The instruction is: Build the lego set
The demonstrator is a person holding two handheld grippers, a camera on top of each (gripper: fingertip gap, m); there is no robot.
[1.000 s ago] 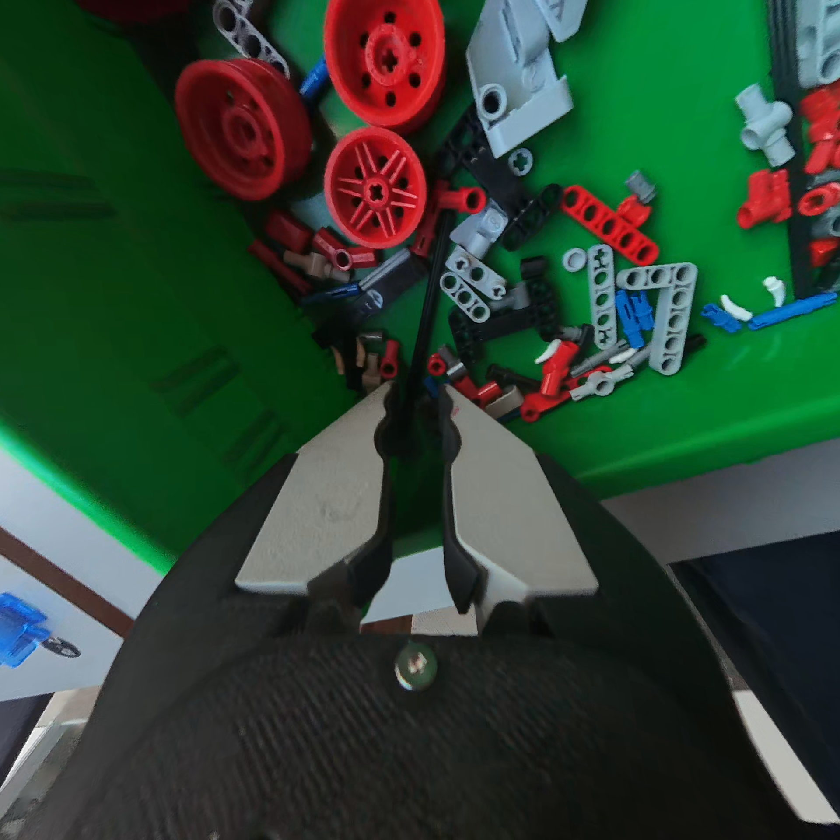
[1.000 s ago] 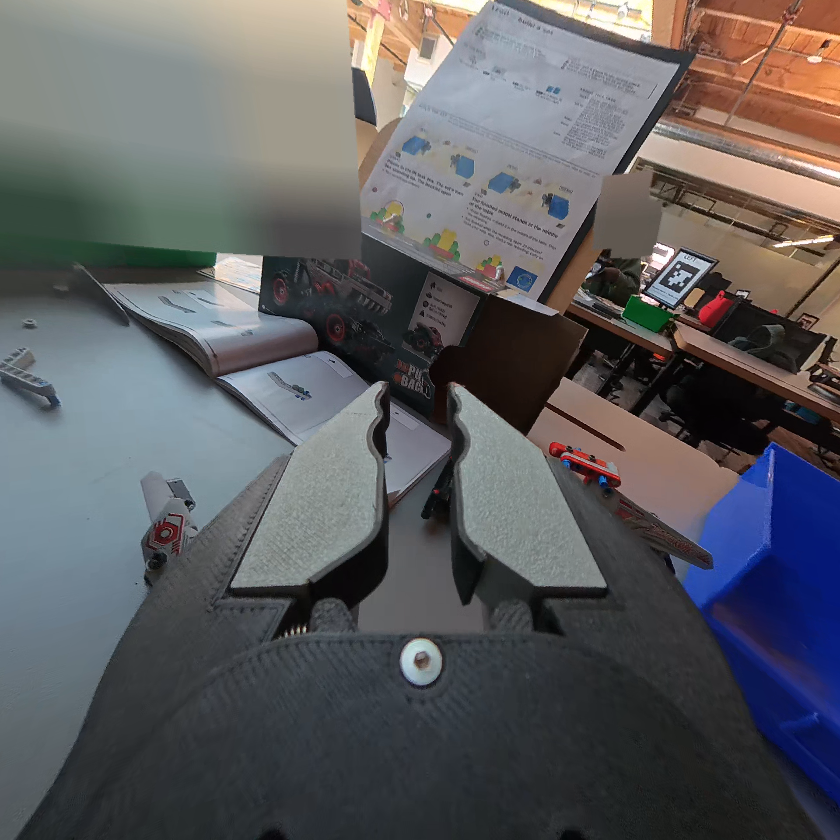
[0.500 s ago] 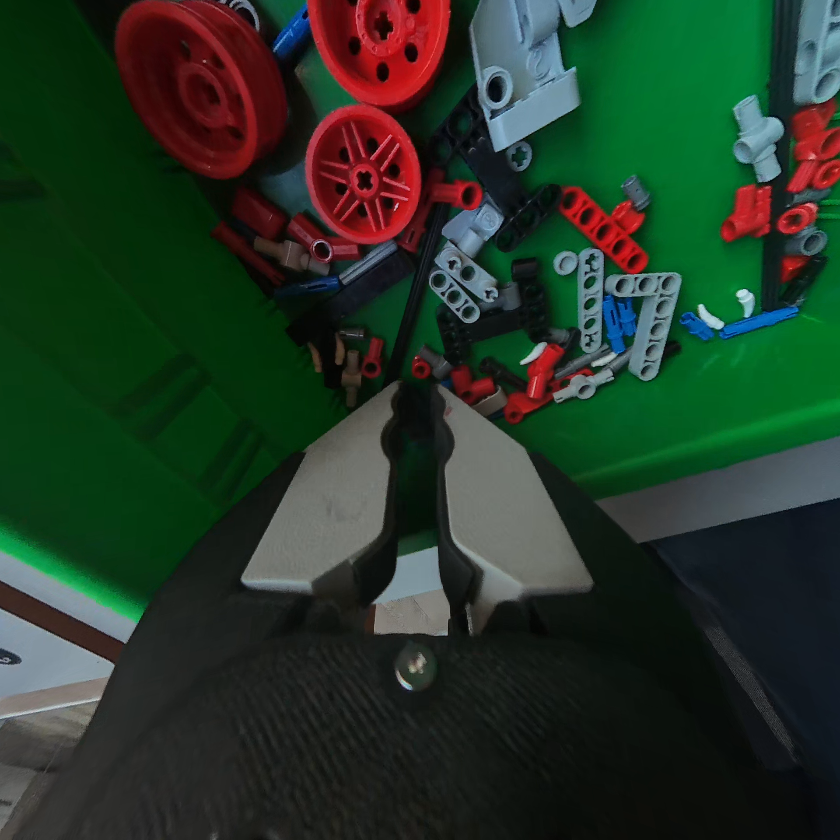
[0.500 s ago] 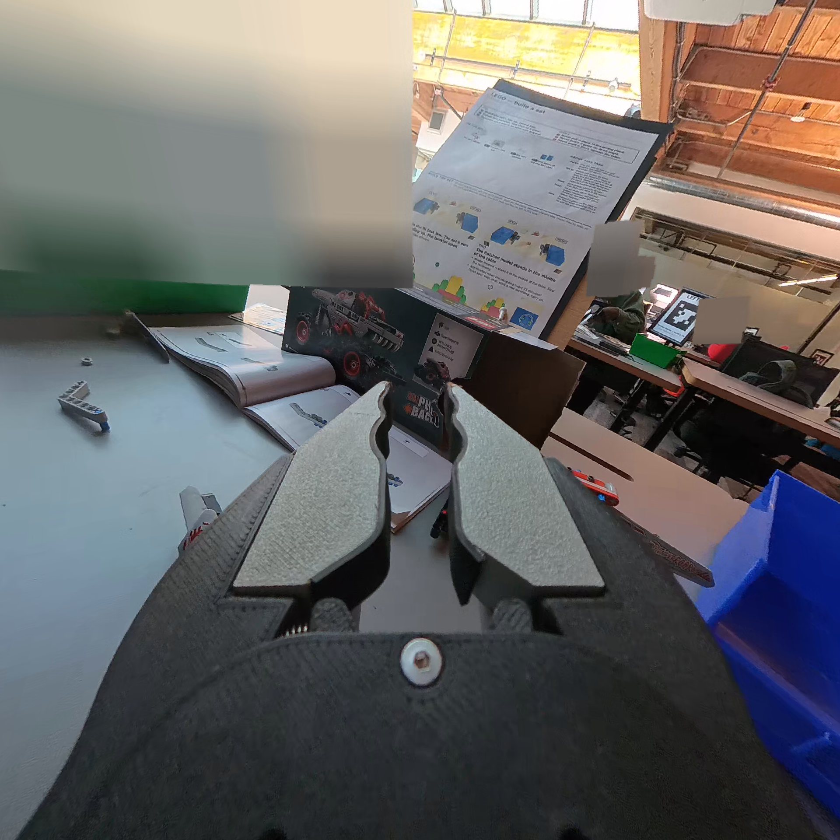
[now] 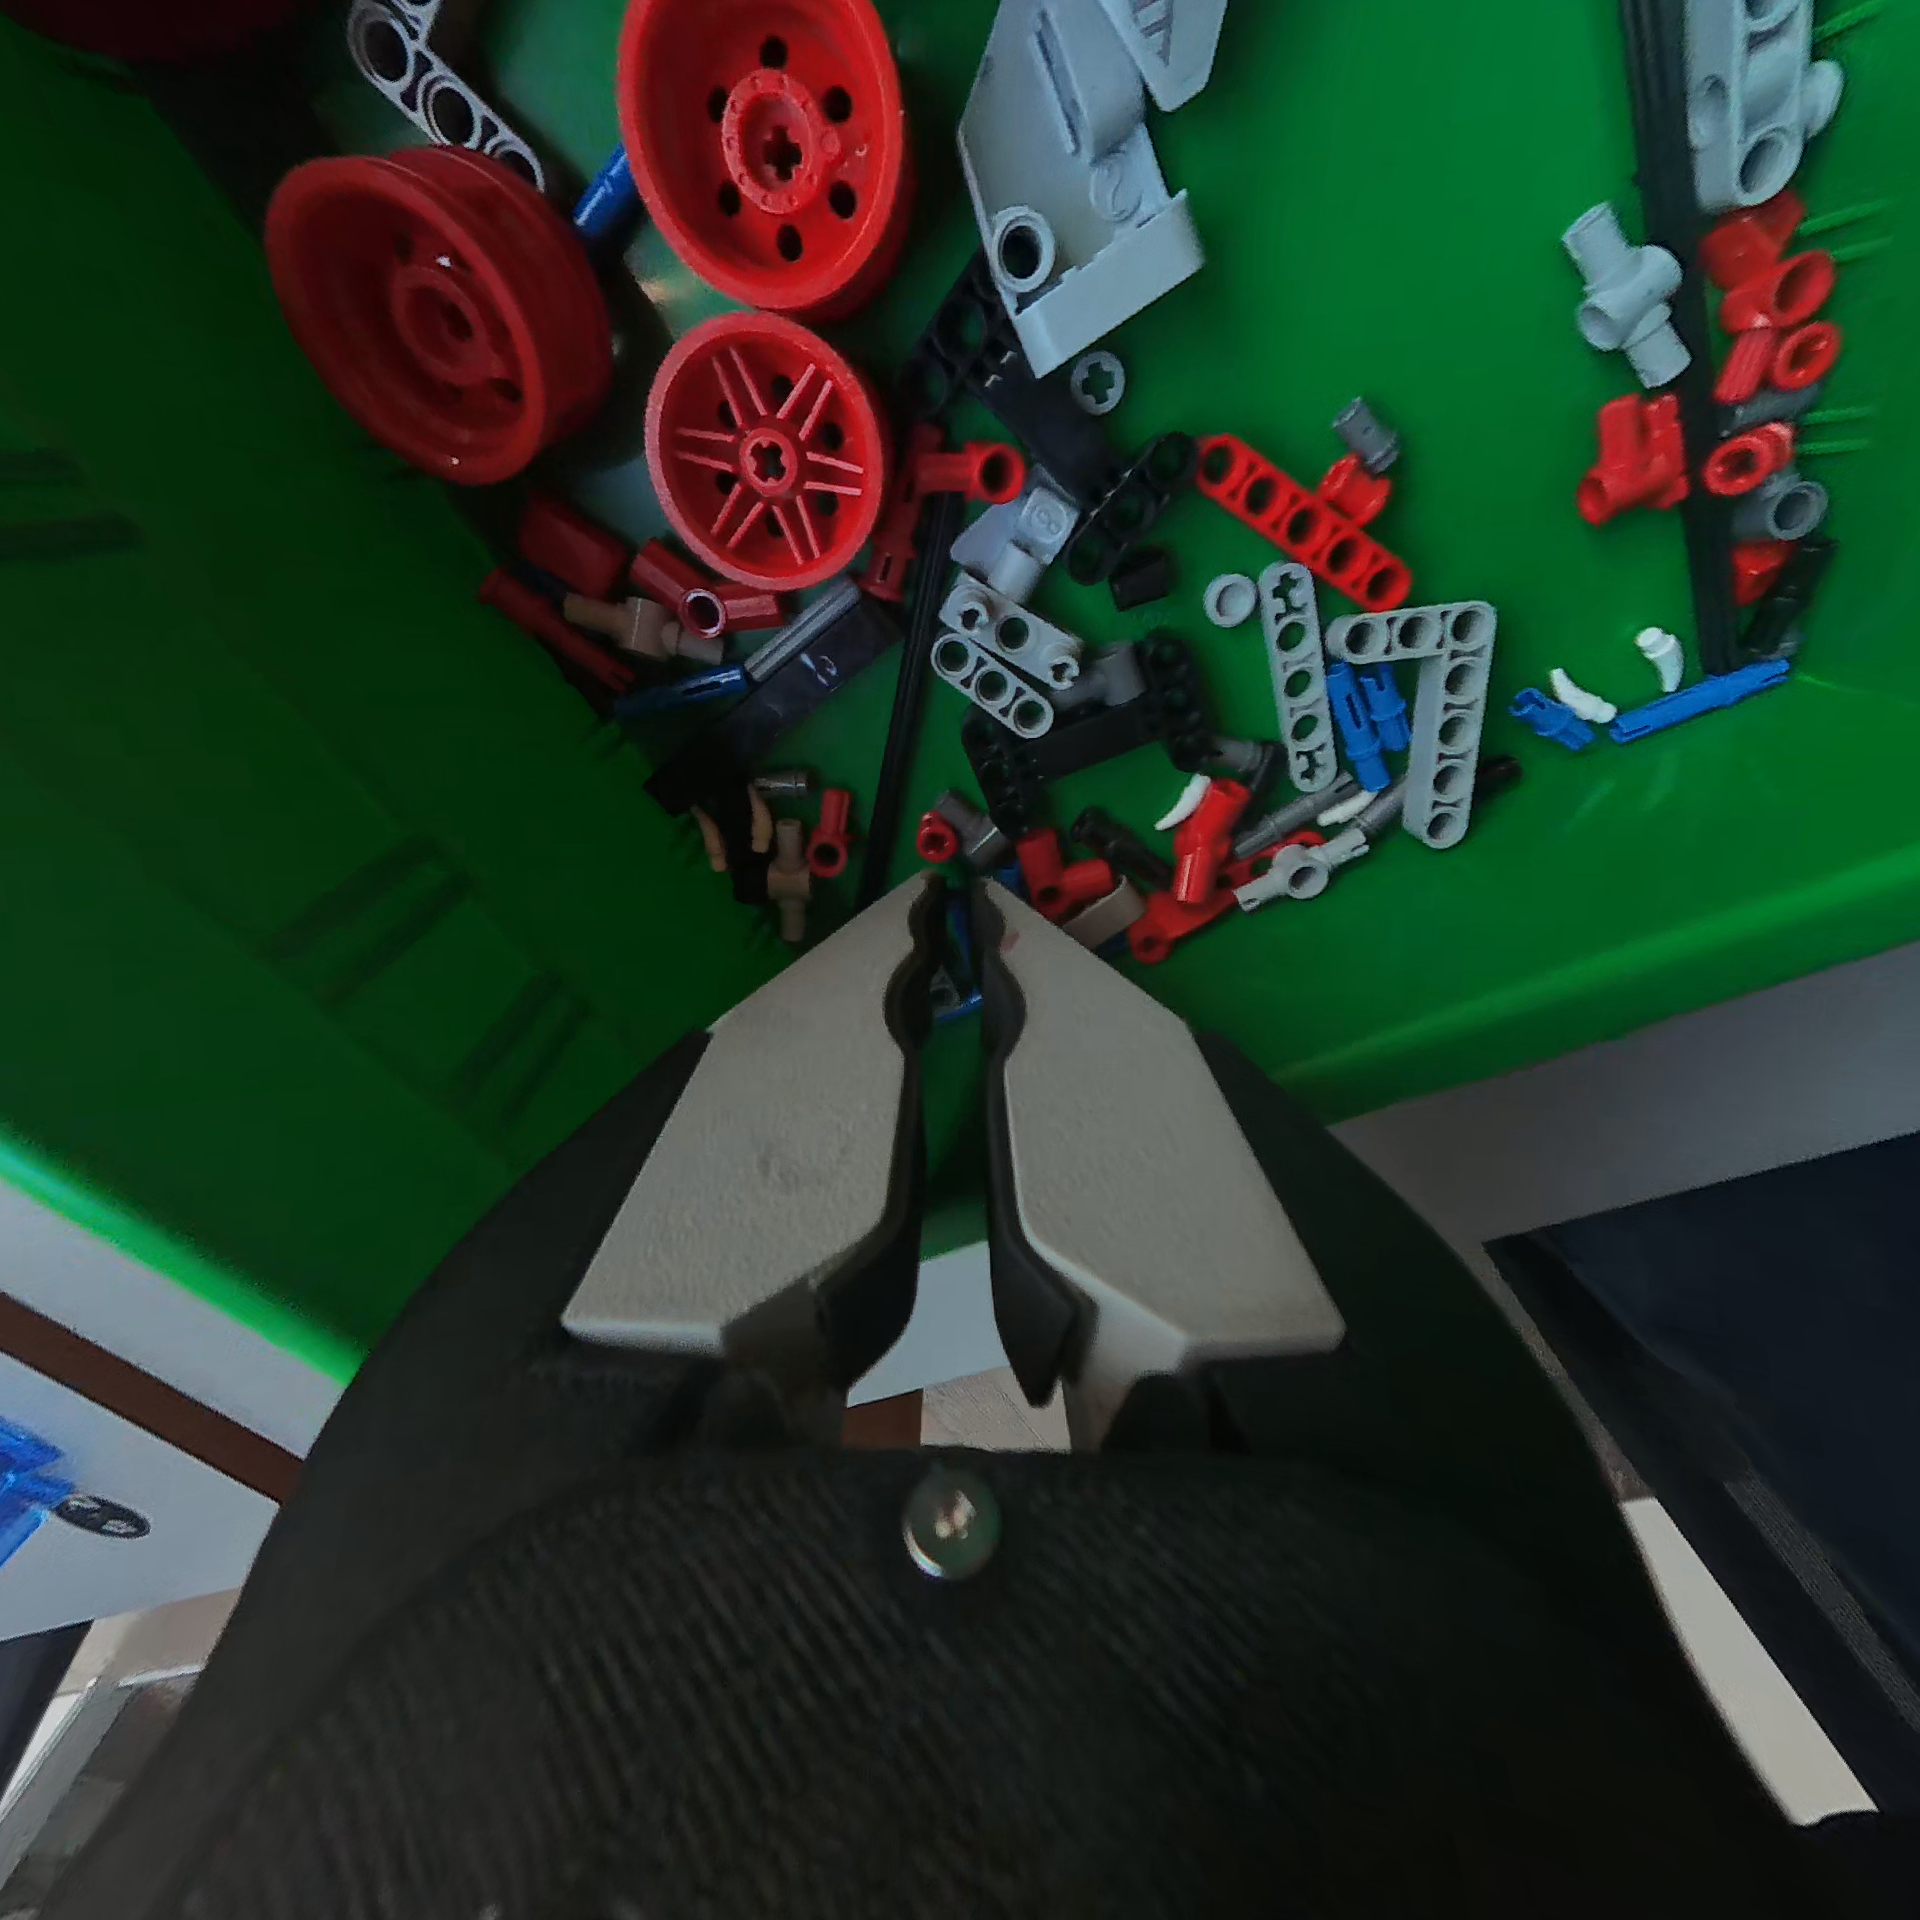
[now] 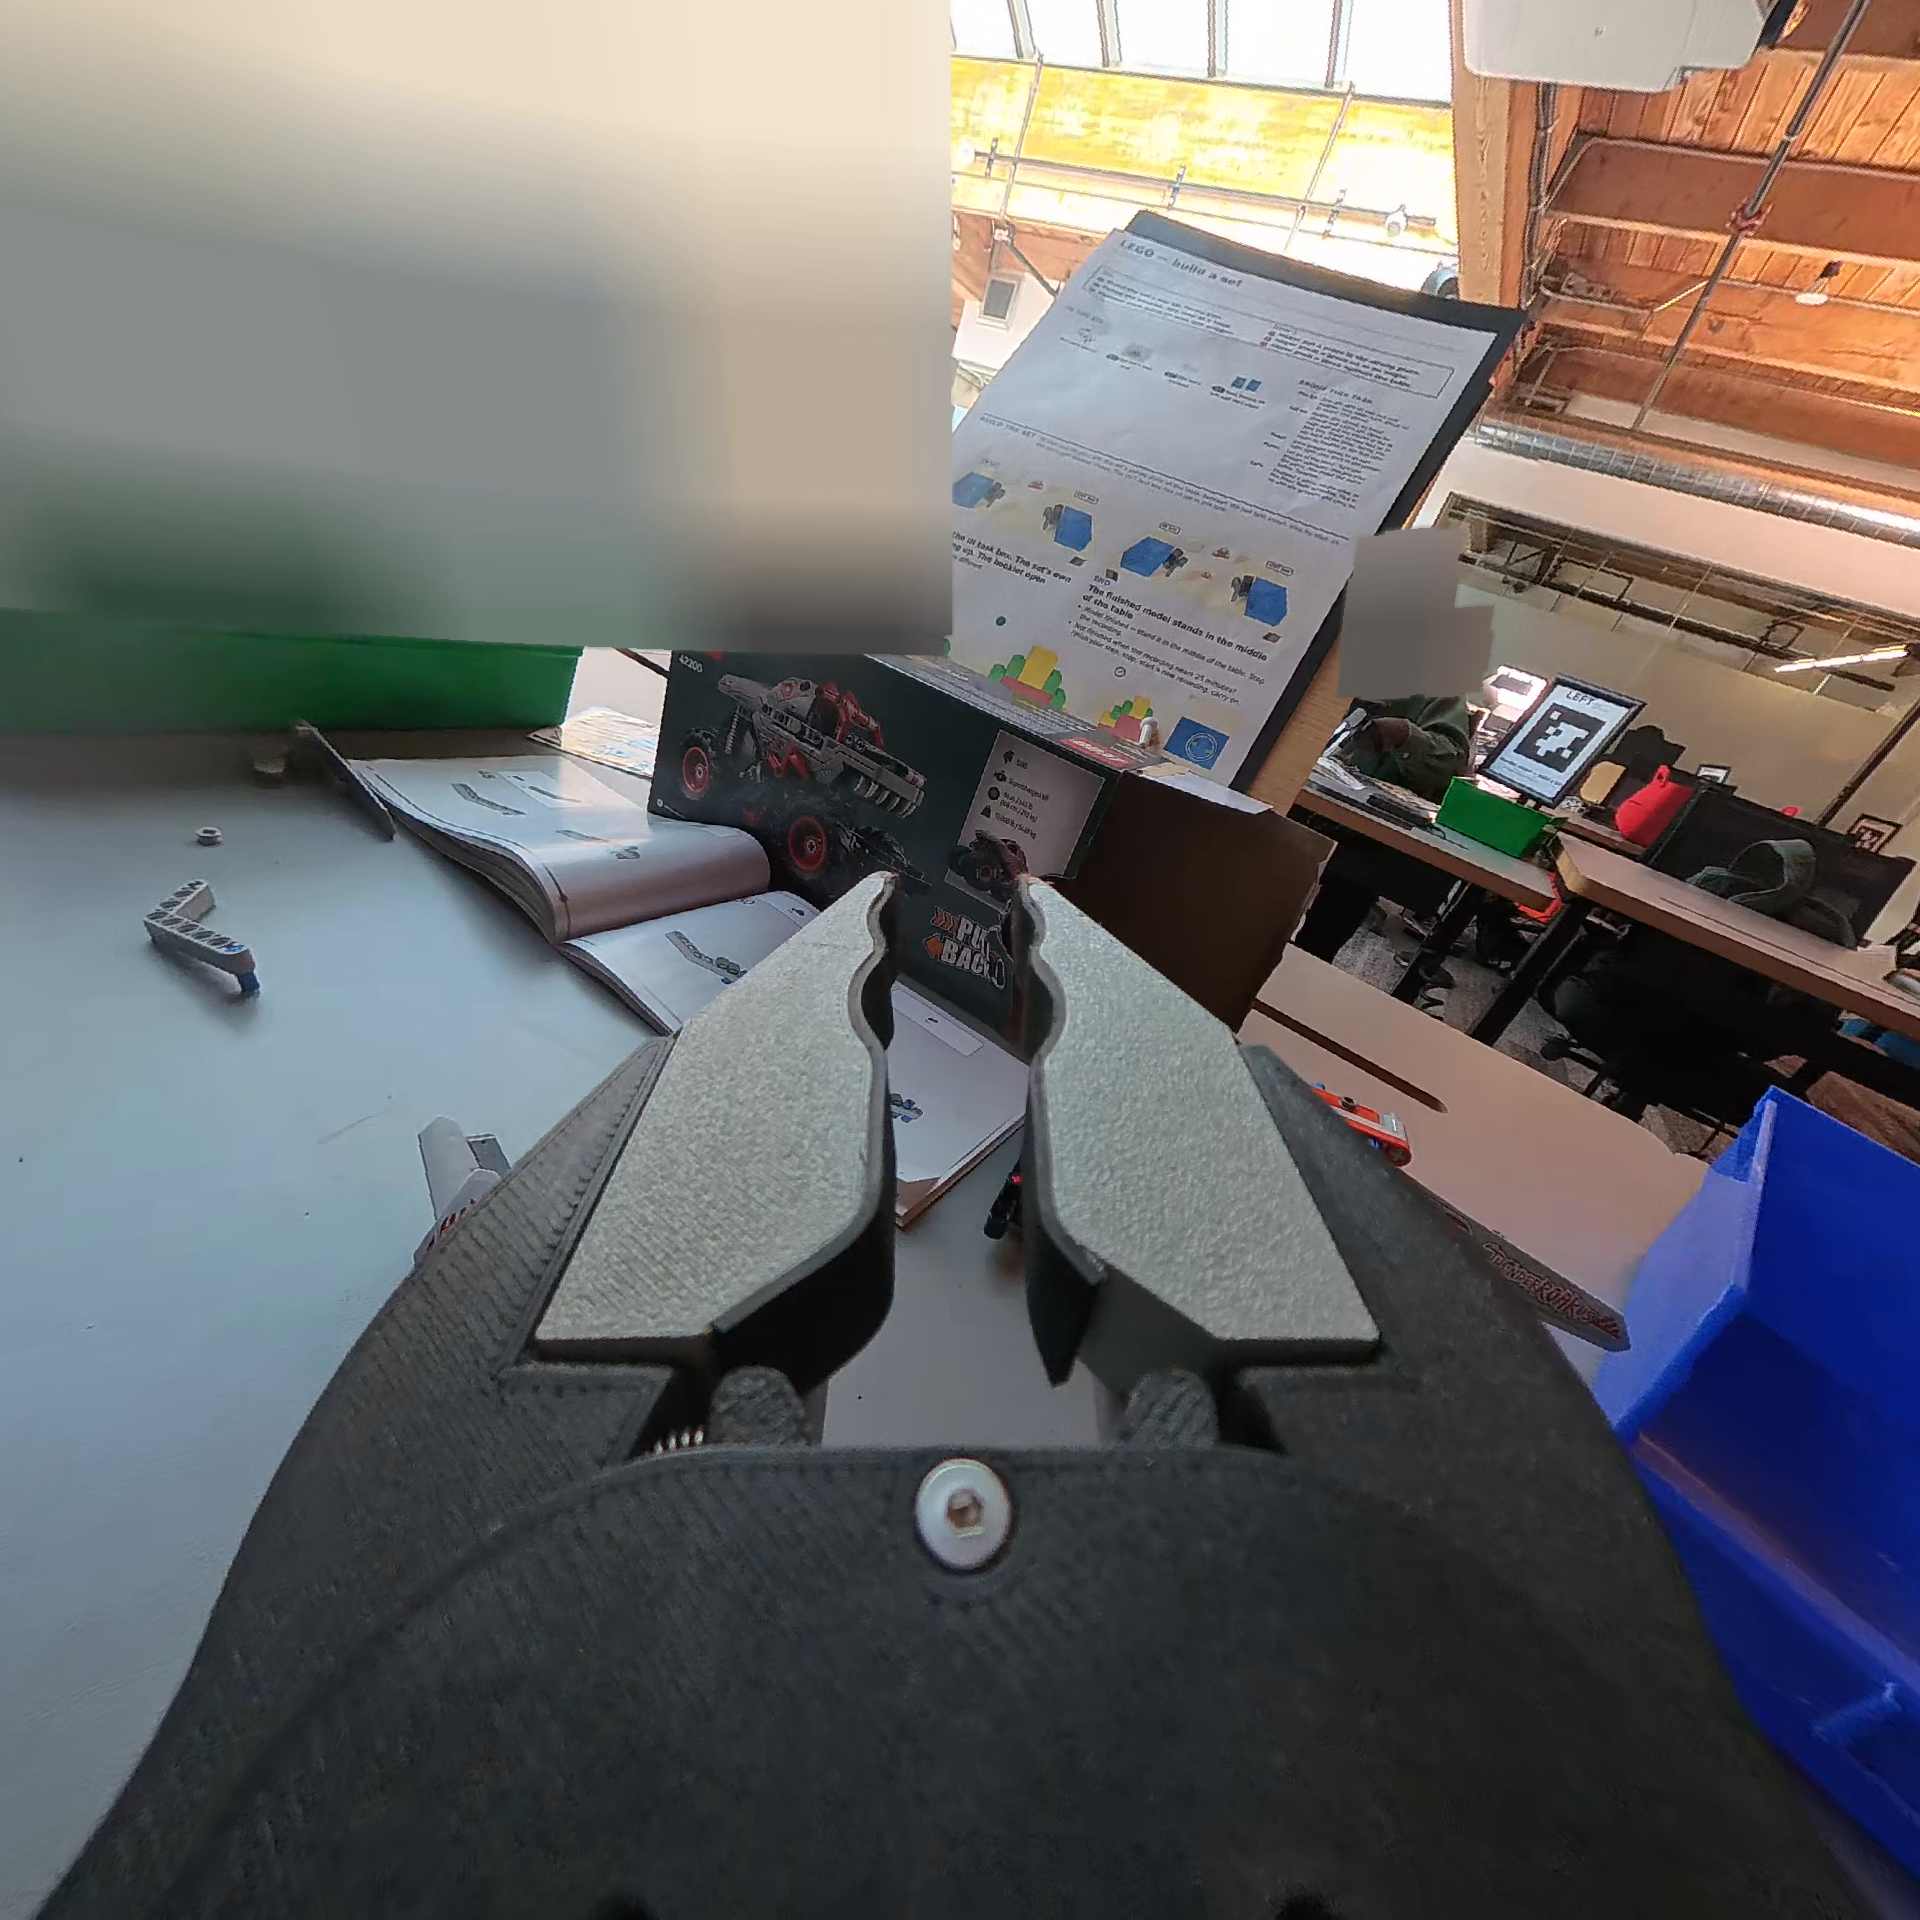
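The left gripper hangs over the green bin, its jaws nearly closed with only a narrow slit between the tips; whether anything is pinched there I cannot tell. Just beyond the tips lie small red, grey and black lego pieces, a thin black axle, then three red wheels. The right gripper hovers above the grey desk, jaws a little apart and holding nothing, with the open instruction booklet and set box beyond.
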